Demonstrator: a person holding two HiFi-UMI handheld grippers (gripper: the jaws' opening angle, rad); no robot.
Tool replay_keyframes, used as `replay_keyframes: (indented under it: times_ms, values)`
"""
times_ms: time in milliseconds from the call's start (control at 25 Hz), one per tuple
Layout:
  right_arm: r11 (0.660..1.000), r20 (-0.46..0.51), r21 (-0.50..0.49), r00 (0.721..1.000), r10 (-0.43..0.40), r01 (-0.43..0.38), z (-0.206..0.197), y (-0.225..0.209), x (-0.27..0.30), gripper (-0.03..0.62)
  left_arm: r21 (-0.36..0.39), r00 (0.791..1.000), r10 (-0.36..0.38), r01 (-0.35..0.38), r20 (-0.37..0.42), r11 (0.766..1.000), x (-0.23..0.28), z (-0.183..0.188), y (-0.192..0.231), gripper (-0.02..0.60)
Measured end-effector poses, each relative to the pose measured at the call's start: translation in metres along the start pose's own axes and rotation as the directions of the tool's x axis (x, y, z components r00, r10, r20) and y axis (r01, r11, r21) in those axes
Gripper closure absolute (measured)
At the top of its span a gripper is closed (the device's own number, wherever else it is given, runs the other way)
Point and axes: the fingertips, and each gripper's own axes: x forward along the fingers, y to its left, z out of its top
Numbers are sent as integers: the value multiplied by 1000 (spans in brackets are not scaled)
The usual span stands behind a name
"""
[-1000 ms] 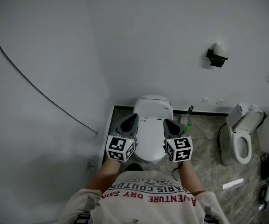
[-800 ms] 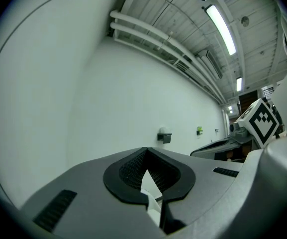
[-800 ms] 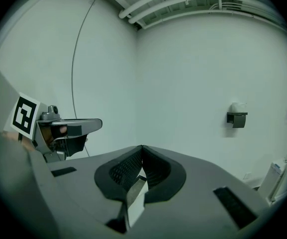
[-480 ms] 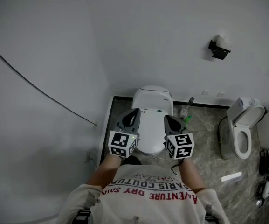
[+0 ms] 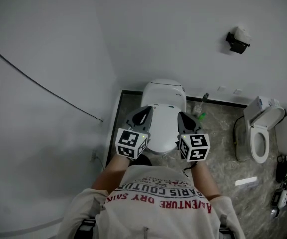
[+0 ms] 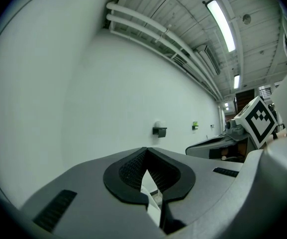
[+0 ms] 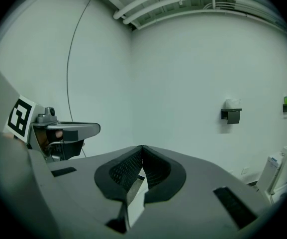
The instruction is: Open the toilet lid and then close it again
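The left gripper (image 5: 145, 108) has its jaws closed, tips meeting, with nothing between them. The right gripper (image 5: 180, 114) is closed the same way and also empty. In the head view they are level and side by side, one over each side edge of the toilet lid (image 5: 161, 129). Whether either touches it cannot be told.

The toilet (image 5: 164, 88) stands in the floor's far left corner, against the back wall and close to the left wall. Its lid appears to lie down: a smooth, glossy white oval, with a rounded white tank part behind it.

The floor (image 5: 218, 133) is grey, mottled stone-look tile with a dark strip along its far edge. The walls are plain, matt and pale, and a thin dark cable (image 5: 44, 86) curves across the left one. A small dark holder (image 5: 239, 41) with something white on top is fixed high on the back wall.

Near the floor's right edge stands a second toilet (image 5: 260, 133), white, with its seat raised.

The left gripper view shows a ribbed ceiling with pale round pipes (image 6: 148, 26) and a long strip light (image 6: 223, 19).
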Motion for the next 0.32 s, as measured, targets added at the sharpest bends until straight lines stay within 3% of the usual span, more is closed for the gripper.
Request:
replay_keyframes:
  times_ms: [320]
  values:
    - [1000, -18, 2, 1000, -7, 8, -11, -7, -5, 579, 0, 1000, -3, 3, 3, 1000, 5, 0, -7, 574]
